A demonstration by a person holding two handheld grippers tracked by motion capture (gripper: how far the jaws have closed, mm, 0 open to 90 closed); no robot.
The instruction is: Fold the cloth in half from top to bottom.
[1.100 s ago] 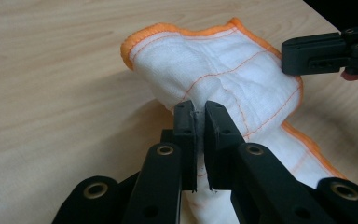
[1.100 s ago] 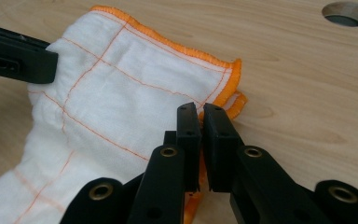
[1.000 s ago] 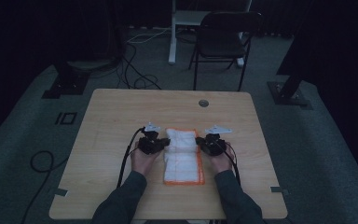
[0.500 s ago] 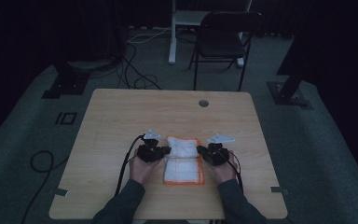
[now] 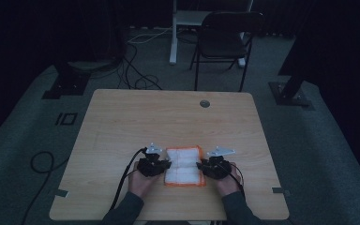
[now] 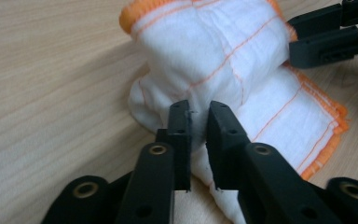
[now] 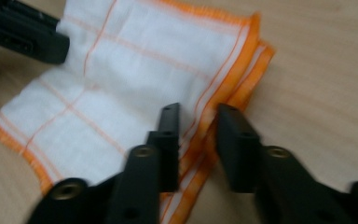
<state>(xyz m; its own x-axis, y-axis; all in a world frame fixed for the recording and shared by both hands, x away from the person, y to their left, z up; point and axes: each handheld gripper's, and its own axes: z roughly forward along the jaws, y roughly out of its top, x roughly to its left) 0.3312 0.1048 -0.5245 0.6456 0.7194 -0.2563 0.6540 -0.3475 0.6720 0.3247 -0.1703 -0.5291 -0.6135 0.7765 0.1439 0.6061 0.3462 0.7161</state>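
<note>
A white cloth [image 5: 183, 165] with orange edging lies folded on the wooden table [image 5: 168, 112], near its front edge. My left gripper [image 5: 161, 166] is at the cloth's left side and my right gripper [image 5: 201, 168] at its right side. In the left gripper view the cloth [image 6: 214, 46] bulges up in a loose hump, and the left gripper [image 6: 199, 109] has just been opening, with a narrow gap and a fold of cloth in it. In the right gripper view the right gripper [image 7: 198, 112] has just been opening too, astride the cloth's [image 7: 135, 60] orange edge without pressing it.
A round grommet hole [image 5: 205, 103] sits near the table's far edge. A dark folding chair [image 5: 225, 42] and a white stand [image 5: 173, 33] are beyond the table. Cables [image 5: 136, 79] run over the floor at the left. Each gripper's cable trails back along the forearm.
Both hands have come toward the table's front edge, drawing the cloth's far edge over, so the cloth is shorter. Both pairs of jaws have parted.
</note>
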